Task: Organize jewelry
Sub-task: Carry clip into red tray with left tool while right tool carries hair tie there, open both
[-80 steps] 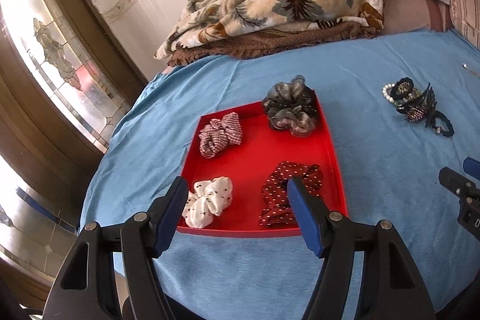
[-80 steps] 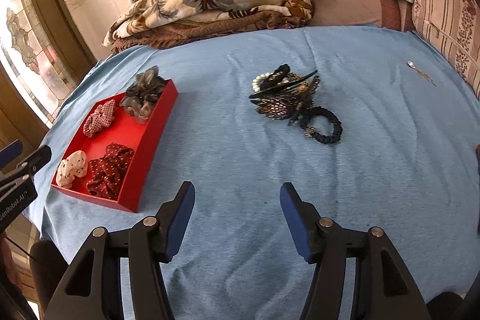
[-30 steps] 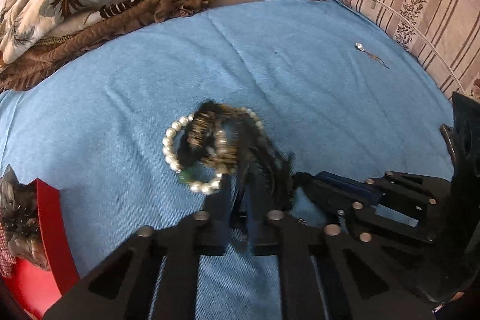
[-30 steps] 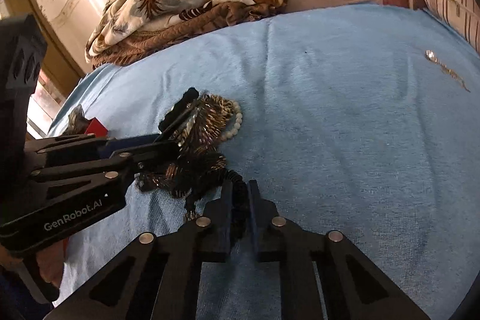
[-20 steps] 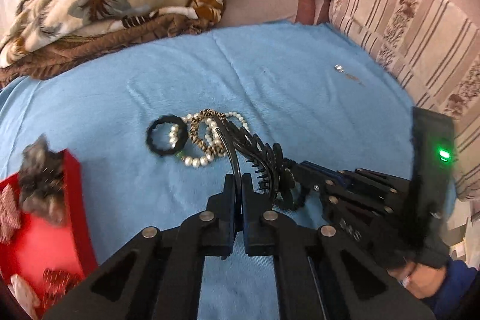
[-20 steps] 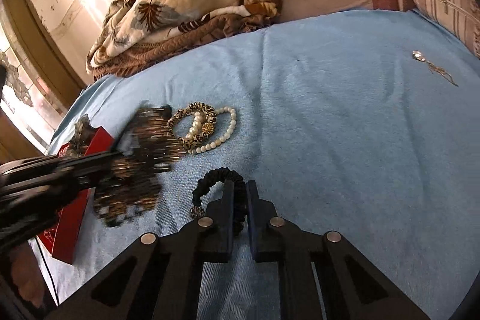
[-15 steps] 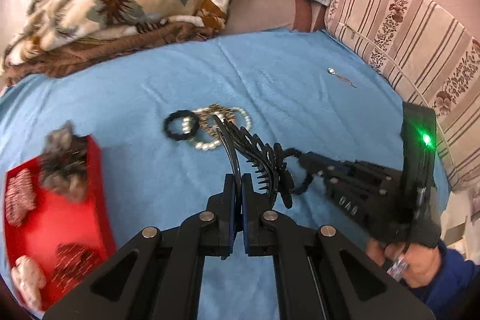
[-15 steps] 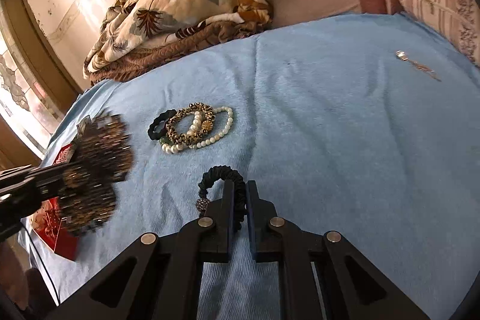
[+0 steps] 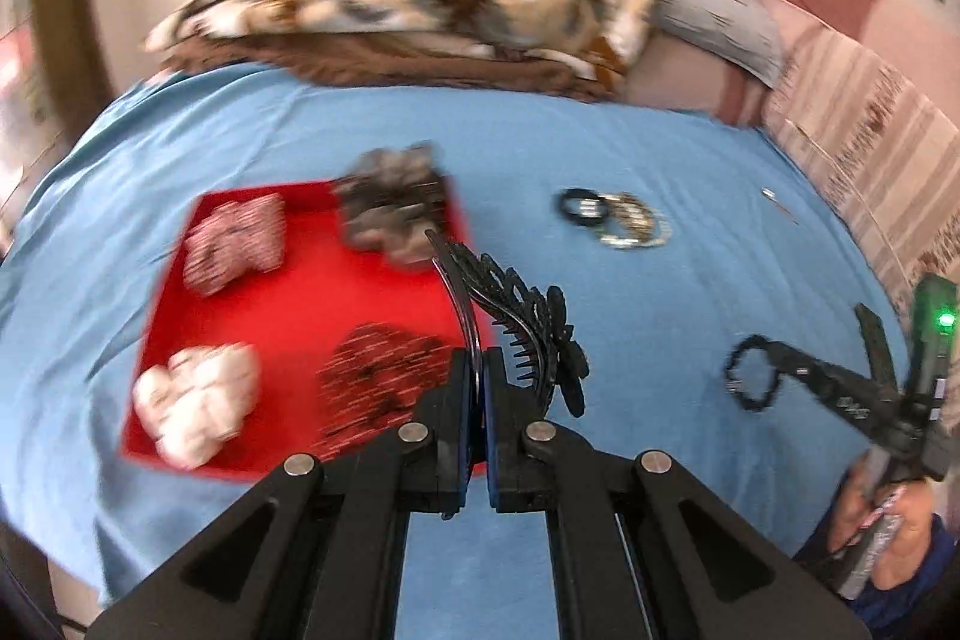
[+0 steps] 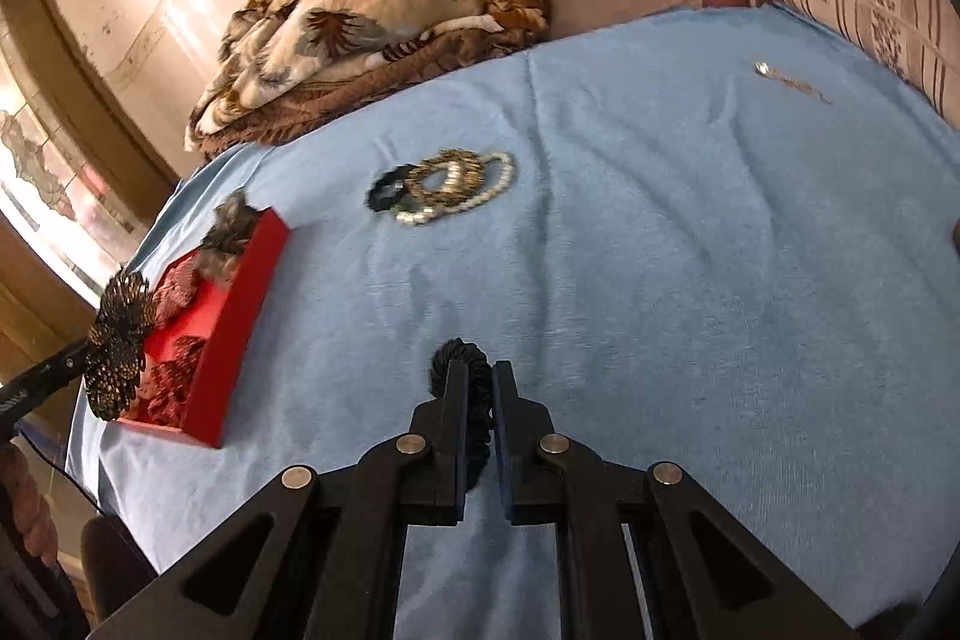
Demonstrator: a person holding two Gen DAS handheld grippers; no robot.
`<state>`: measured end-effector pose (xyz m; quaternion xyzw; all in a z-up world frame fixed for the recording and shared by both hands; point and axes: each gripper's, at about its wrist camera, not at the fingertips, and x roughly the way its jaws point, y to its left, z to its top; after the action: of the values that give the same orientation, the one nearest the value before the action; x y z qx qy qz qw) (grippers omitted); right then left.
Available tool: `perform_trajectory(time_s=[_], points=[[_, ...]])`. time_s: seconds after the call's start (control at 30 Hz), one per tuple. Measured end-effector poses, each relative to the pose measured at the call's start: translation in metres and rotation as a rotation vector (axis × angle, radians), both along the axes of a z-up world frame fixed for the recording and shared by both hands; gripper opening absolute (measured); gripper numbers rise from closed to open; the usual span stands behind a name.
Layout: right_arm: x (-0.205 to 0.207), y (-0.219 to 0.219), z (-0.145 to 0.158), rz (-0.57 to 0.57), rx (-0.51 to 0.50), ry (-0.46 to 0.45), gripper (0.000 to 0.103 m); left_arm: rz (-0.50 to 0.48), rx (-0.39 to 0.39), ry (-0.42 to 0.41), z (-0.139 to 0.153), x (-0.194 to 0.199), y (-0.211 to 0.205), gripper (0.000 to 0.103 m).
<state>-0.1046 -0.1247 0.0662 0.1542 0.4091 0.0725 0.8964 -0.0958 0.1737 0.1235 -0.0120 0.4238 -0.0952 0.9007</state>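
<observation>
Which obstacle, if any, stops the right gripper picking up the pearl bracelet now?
Probably not reachable yet: the right gripper has its jaws shut on a black hair tie. Nothing lies between it and the pearl bracelet.

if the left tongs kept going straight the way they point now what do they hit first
Probably the red tray: the left tongs, shut on the black hair clip, aim down at its right edge, near the dark red scrunchie. Depth is unclear, so the blue sheet beside it is possible.

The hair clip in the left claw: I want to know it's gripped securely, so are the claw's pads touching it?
Touching. The left wrist view shows the left claw shut on the hair clip, its thin curved bar pinched between the pads with no gap.
</observation>
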Motion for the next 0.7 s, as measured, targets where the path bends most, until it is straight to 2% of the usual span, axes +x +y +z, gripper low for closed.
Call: perform_trajectory(time_s=[0.23, 0.4, 0.53, 0.7], points=[[-0.003, 0.059, 0.03, 0.133, -0.056, -0.049, 0.009, 0.154, -0.084, 0.0, -0.003, -0.006, 0.08, 0.004], [0.01, 0.109, 0.043, 0.233, -0.072, -0.06, 0.009, 0.189, -0.109, -0.024, -0.003, 0.005, 0.113, 0.004], [0.024, 0.151, 0.049, 0.307, -0.073, -0.063, 0.009, 0.186, -0.169, 0.007, -0.013, 0.027, 0.133, 0.004], [0.046, 0.195, 0.047, 0.364, -0.055, -0.043, 0.009, 0.214, -0.148, 0.023, -0.026, 0.05, 0.143, 0.004]])
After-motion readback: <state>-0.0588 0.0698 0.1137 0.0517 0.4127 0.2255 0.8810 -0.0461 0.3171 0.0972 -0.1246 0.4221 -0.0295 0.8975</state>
